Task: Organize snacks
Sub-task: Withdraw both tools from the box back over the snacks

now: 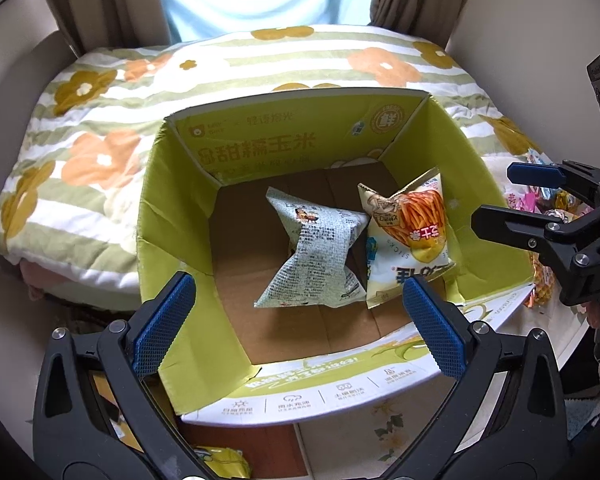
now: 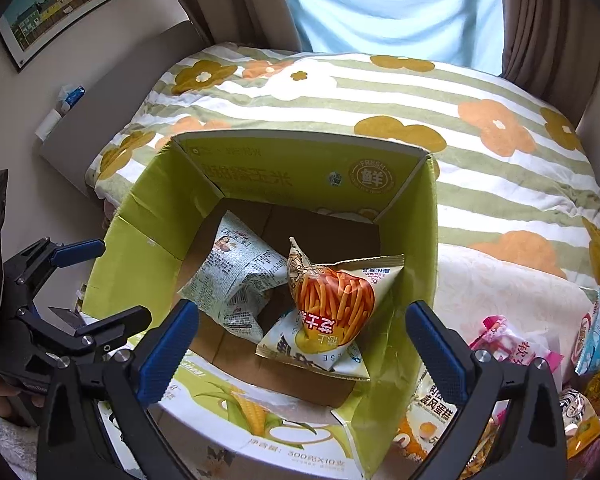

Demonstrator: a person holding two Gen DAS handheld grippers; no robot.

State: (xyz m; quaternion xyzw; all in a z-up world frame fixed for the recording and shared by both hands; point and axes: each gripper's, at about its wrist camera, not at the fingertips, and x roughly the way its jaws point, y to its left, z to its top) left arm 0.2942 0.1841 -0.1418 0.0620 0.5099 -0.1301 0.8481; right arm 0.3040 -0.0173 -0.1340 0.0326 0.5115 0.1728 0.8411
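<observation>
An open green cardboard box (image 1: 172,184) (image 2: 148,216) stands in front of me. Two snack bags lie on its brown floor: a pale printed bag (image 1: 316,256) (image 2: 240,280) and, leaning against it on the right, an orange potato-stick bag (image 1: 416,220) (image 2: 336,296). My left gripper (image 1: 298,284) hangs over the box's near edge, open wide with nothing between its blue pads. Above the box's right side my right gripper (image 2: 303,308) also stands open and empty. Each gripper shows in the other's view: the right gripper (image 1: 512,196) and the left gripper (image 2: 112,284).
A pile of loose snack packets (image 2: 512,344) (image 1: 548,200) lies right of the box on a pale cloth. Behind the box is a bed with a flowered striped quilt (image 1: 100,120) (image 2: 480,140). A yellow packet (image 1: 220,460) lies below the box's near flap.
</observation>
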